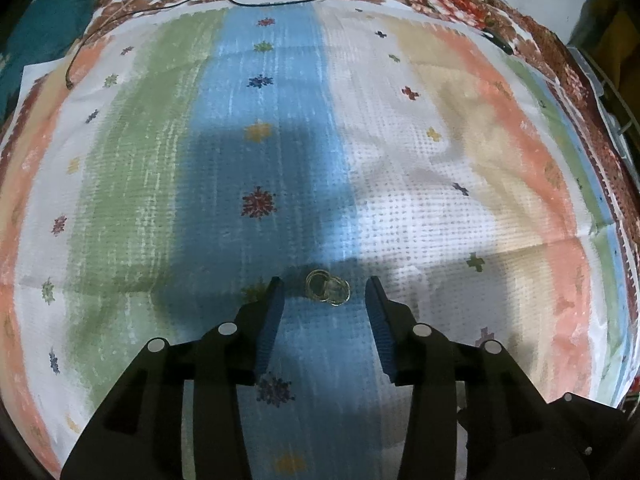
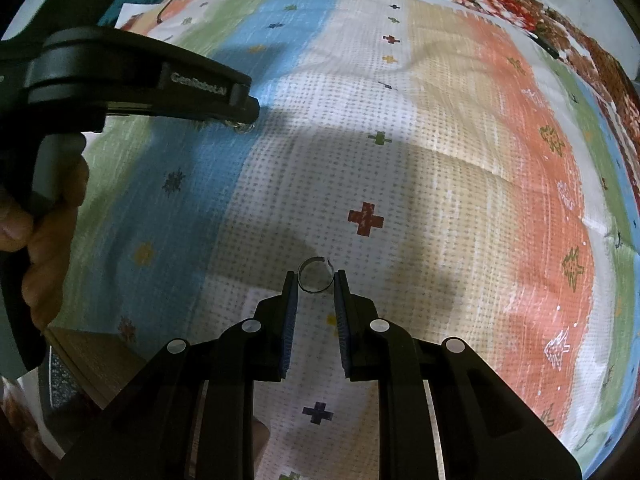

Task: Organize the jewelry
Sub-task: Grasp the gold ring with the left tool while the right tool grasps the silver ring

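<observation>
The left gripper (image 1: pixel 325 286) points steeply down at a striped cloth (image 1: pixel 140 184) with small printed flowers. Its jaws stand apart and hold nothing. A pair of overlapping rings (image 1: pixel 328 290) lies on the blue stripe between the blue pads (image 1: pixel 269 332), touching neither. In the right wrist view the same gripper shows at the left edge, a hand (image 2: pixel 44 232) wrapped around its handle and the rings just under its tip.

The right gripper (image 2: pixel 316 280) is closed to a narrow gap on an open-ended silver ring (image 2: pixel 315 278), which stands on edge between the fingertips over the white dotted part of the cloth. A thin dark cord (image 1: pixel 256 0) lies along the far flowered border.
</observation>
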